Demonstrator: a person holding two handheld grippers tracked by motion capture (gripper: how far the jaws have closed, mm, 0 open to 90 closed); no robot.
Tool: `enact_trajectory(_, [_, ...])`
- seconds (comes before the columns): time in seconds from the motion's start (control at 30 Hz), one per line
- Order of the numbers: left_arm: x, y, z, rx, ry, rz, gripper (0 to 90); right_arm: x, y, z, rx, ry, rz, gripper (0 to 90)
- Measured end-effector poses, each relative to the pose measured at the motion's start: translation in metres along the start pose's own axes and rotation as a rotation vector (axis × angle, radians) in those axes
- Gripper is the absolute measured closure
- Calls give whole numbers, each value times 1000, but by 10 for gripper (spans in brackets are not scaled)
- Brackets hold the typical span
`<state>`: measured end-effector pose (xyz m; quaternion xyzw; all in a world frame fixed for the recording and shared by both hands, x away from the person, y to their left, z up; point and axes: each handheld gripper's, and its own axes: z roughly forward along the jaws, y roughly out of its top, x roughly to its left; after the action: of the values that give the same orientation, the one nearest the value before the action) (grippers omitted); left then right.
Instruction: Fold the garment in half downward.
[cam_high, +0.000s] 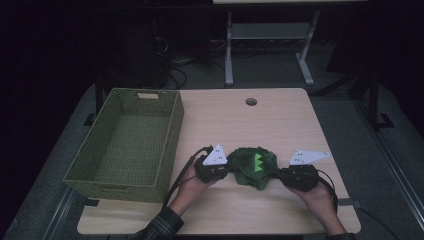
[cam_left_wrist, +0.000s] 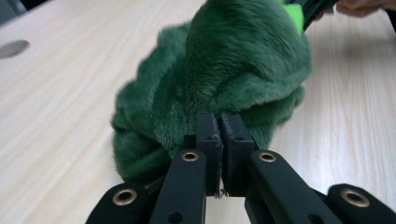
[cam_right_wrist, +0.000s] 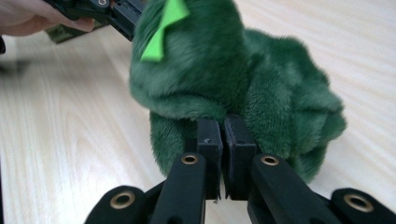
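Note:
A dark green plush toy (cam_high: 255, 167) with bright green spikes sits low over the near part of the wooden table (cam_high: 260, 120), between my two grippers. From the left, my left gripper (cam_high: 231, 170) pinches its fur, and in the left gripper view the jaws (cam_left_wrist: 220, 116) stand pressed together on the edge of the plush (cam_left_wrist: 224, 60). My right gripper (cam_high: 277, 173) grips the opposite side, its jaws (cam_right_wrist: 226, 123) closed into the plush's fur (cam_right_wrist: 224, 79). Each gripper view shows the other gripper behind the toy.
A green woven basket (cam_high: 170, 135) stands on the left part of the table, next to my left hand. A round cable hole (cam_high: 251, 102) lies near the far edge. Beyond the table are a dark floor and a metal frame (cam_high: 229, 50).

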<state>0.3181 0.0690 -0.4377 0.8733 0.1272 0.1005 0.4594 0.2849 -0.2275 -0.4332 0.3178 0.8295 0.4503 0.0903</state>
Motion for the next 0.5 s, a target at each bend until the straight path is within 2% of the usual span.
enact_trajectory(0.07, [-4,-6,4,25,-11,2,869,2,-7,1,17,4,-7,863])
enact_trajectory(0.3, [-9,-17,10,59,-40,1,871,4,-20,1,43,33,1,860])
enact_trajectory(0.4, [-13,-20,14,84,-53,16,872,7,-24,6,68,45,-12,857])
enact_trajectory(0.5, [-17,-25,19,108,-69,13,873,11,-26,12,99,51,-41,854])
